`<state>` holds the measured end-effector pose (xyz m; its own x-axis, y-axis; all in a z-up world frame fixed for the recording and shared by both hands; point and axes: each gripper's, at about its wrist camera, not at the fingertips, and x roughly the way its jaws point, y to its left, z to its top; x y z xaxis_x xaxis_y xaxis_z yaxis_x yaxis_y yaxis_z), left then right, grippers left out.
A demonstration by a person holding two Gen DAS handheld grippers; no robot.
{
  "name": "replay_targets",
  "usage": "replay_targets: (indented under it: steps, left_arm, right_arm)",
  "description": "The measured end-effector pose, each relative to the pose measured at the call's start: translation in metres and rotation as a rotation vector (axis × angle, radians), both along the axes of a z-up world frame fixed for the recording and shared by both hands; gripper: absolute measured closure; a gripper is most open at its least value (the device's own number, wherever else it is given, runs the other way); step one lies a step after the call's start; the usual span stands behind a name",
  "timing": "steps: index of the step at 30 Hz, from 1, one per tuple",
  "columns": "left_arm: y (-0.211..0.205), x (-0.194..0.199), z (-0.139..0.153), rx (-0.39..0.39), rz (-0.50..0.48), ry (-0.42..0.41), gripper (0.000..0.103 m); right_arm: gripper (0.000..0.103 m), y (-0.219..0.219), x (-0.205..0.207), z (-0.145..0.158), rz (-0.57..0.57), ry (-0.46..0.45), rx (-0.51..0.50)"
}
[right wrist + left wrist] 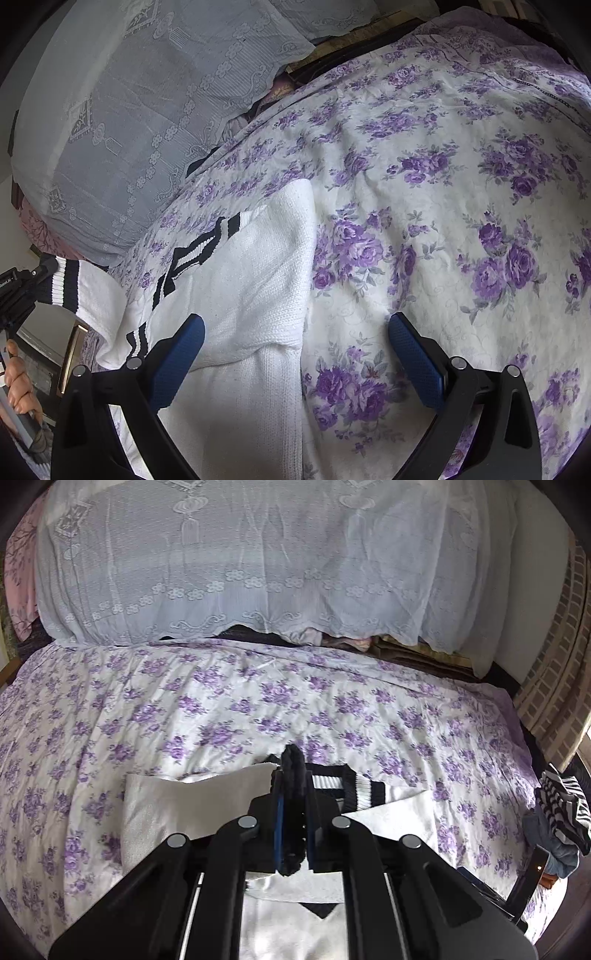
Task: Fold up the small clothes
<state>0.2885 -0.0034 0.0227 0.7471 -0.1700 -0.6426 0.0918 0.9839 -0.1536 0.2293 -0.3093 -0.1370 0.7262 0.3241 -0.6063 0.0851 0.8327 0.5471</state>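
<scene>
Slippage risk: left tool clamps black ribbed cuff of white knit sweater; right tool, wide and empty, cannot steady the fabric below.

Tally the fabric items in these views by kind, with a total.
White knit sweater with black stripes: 1
Purple floral bedspread: 1
White lace cover: 1
Black-and-white striped garment: 1
Pink floral cloth: 1
Total: 5
</scene>
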Motion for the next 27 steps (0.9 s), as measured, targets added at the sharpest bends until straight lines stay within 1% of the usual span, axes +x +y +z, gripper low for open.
replay_targets:
  steps: [7,10,17,18,20,21,22,24,26,27]
  left_arm:
    - [-0.066,0.005,-0.023,0.022,-0.12,0.046,0.095]
    - [-0.089,0.01,-0.035,0.039,-0.151,0.062,0.095]
    - [-0.124,0.02,-0.068,0.043,-0.222,0.143,0.094]
    - [-0.127,0.02,-0.073,0.043,-0.238,0.158,0.091]
    - [-0.129,0.019,-0.079,0.029,-0.272,0.192,0.073]
    - [-0.127,0.017,-0.079,0.025,-0.276,0.193,0.052]
    - [-0.124,0.013,-0.076,0.03,-0.269,0.179,0.033]
    - [-0.113,0.005,-0.066,0.042,-0.242,0.125,0.024]
    - [-0.094,0.0,-0.055,0.04,-0.224,0.098,0.024]
    - [-0.082,-0.002,-0.051,0.035,-0.207,0.089,0.022]
  right_arm:
    - [0.003,-0.012,-0.002,0.001,-0.027,-0.006,0.074]
    - [0.003,-0.017,-0.004,0.0,-0.04,-0.009,0.098]
    - [0.003,-0.019,-0.004,0.0,-0.05,-0.01,0.109]
    - [0.003,-0.02,-0.003,0.0,-0.052,-0.01,0.109]
    - [0.003,-0.021,-0.003,0.0,-0.055,-0.011,0.107]
    - [0.003,-0.022,-0.003,0.0,-0.059,-0.012,0.103]
    - [0.003,-0.022,-0.003,0.0,-0.06,-0.014,0.102]
    - [0.003,-0.023,-0.003,0.0,-0.06,-0.022,0.1]
    - [0.005,-0.024,-0.004,0.002,-0.058,-0.041,0.095]
    - [0.01,-0.023,-0.005,0.003,-0.053,-0.055,0.095]
